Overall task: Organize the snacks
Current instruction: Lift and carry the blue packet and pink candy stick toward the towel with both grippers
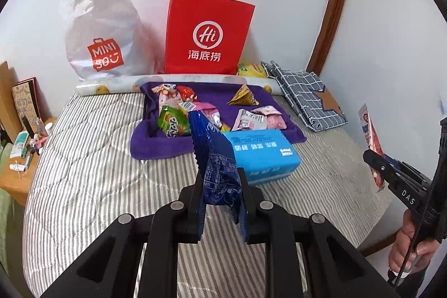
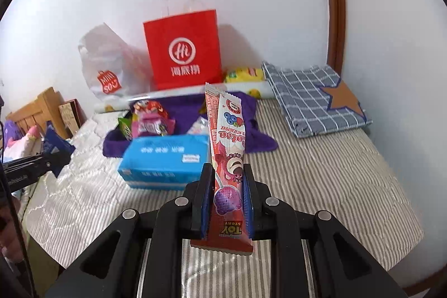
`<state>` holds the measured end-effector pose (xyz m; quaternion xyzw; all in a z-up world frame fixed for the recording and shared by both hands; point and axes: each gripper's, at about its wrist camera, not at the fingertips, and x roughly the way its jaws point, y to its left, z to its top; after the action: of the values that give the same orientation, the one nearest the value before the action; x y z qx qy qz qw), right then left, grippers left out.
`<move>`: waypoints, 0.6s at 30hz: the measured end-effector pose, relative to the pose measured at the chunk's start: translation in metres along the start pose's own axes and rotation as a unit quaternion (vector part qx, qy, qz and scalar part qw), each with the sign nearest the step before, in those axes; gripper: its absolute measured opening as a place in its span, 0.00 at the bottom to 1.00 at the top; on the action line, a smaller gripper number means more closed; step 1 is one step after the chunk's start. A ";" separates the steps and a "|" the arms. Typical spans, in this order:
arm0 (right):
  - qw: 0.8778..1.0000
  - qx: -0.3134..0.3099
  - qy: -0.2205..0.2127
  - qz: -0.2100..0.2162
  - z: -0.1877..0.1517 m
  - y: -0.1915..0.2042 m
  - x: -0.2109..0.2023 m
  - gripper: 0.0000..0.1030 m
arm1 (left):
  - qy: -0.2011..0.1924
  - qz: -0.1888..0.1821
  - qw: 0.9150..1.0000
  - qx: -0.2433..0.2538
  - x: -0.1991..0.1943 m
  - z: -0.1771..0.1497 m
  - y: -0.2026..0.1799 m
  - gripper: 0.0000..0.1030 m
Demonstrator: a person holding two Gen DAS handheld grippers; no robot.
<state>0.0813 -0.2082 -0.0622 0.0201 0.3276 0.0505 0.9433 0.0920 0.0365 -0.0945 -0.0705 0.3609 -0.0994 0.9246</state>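
While held above striped bed (image 1: 92,158), dark blue foil packet (image 1: 216,155) clamped in left gripper (image 1: 220,180); white print unreadable. Pink-red lollipop packet (image 2: 227,158), marked "TOY STORY", gripped upright by right gripper (image 2: 226,186). Red "Hi" bag (image 1: 208,32), "MINISO" bag (image 1: 103,30) seen behind.

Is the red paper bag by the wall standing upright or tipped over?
Upright. The red paper bag stands on its base against the wall, behind the purple towel, white handles pointing up. Its contents cannot be seen.
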 end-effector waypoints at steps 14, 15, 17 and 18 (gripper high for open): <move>0.999 -0.008 -0.028 0.014 0.038 0.009 0.005 0.20 | -0.023 -0.006 1.000 0.002 0.005 0.031 -0.002 0.18; 0.999 -0.009 -0.029 0.015 0.041 0.011 0.007 0.20 | -0.023 -0.006 1.000 0.001 0.007 0.033 -0.001 0.18; 0.999 -0.010 -0.030 0.020 0.045 0.013 0.011 0.20 | -0.022 -0.005 1.000 0.002 0.011 0.038 -0.001 0.18; 0.999 -0.012 -0.030 0.022 0.047 0.014 0.013 0.20 | -0.023 -0.004 1.000 0.002 0.013 0.040 0.000 0.17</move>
<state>0.1195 -0.1927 -0.0329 0.0177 0.2979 0.0744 0.9515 0.1285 0.0357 -0.0739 -0.0729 0.3389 -0.1020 0.9324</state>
